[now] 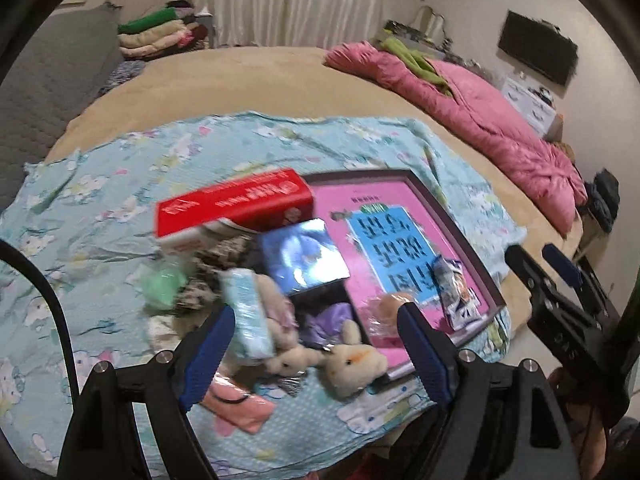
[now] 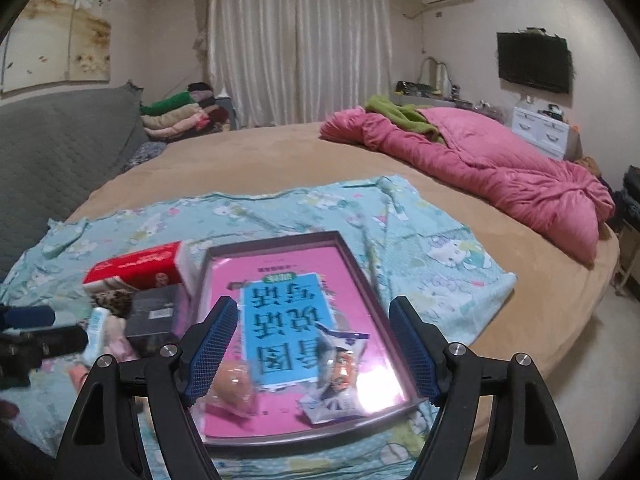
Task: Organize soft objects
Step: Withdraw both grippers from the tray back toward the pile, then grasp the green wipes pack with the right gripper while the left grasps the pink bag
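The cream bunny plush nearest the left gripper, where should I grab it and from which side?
Grip the cream bunny plush across its round body, coming down from above. It lies flat on the floral sheet between the open left gripper fingers, beside a smaller plush.

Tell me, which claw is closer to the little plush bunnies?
Left. The left claw hangs open right over the plush bunnies, while the right claw is open off to their right, above the tray.
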Demonstrator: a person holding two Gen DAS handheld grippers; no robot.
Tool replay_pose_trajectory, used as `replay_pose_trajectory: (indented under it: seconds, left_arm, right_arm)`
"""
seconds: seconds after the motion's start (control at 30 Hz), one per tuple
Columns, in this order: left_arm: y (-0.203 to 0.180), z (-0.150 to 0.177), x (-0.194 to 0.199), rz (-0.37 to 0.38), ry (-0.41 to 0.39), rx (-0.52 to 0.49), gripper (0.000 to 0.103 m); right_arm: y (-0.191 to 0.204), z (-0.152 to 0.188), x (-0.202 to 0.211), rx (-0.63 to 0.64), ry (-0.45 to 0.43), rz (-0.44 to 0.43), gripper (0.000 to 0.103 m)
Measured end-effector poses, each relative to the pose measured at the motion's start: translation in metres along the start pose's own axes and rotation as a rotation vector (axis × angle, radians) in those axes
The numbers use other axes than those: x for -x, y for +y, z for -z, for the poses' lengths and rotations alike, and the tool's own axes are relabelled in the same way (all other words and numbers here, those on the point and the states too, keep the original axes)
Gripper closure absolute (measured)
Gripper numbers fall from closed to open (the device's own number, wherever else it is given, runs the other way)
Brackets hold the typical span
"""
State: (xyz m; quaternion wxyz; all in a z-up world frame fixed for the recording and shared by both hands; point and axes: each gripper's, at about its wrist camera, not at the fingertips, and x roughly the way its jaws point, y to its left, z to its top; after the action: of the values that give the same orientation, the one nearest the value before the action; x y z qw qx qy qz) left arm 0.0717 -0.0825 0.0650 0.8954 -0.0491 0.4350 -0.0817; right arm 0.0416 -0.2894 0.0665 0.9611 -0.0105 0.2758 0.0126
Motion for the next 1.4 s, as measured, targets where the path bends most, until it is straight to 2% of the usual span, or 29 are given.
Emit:
replay_pose_trajectory:
  seconds: [0.3,0.77,1.03,1.4]
  left_arm:
    - [0.044,-0.005,0.022,-0.055,-0.034,0.093,0.020]
    - [0.099,0.010,0.036,-0.117,-0.033,0.199,0.020]
    - [0.125,0.035,0.015,-0.134,0.039,0.250,0.020]
    - [0.123,0.065,-0.030,-0.066,0.168,0.309,0.020]
  right_arm:
    - [0.035,-0.006,0.015,0.061,-0.006,-0.062,0.024]
    - [0.090,-0.001,0.026,0.159,0.003,-0.170,0.023]
    - [0.117,0.007,0.024,0.203,0.030,-0.218,0.023]
    - [0.128,0.025,0.007,0.247,0.083,-0.218,0.023]
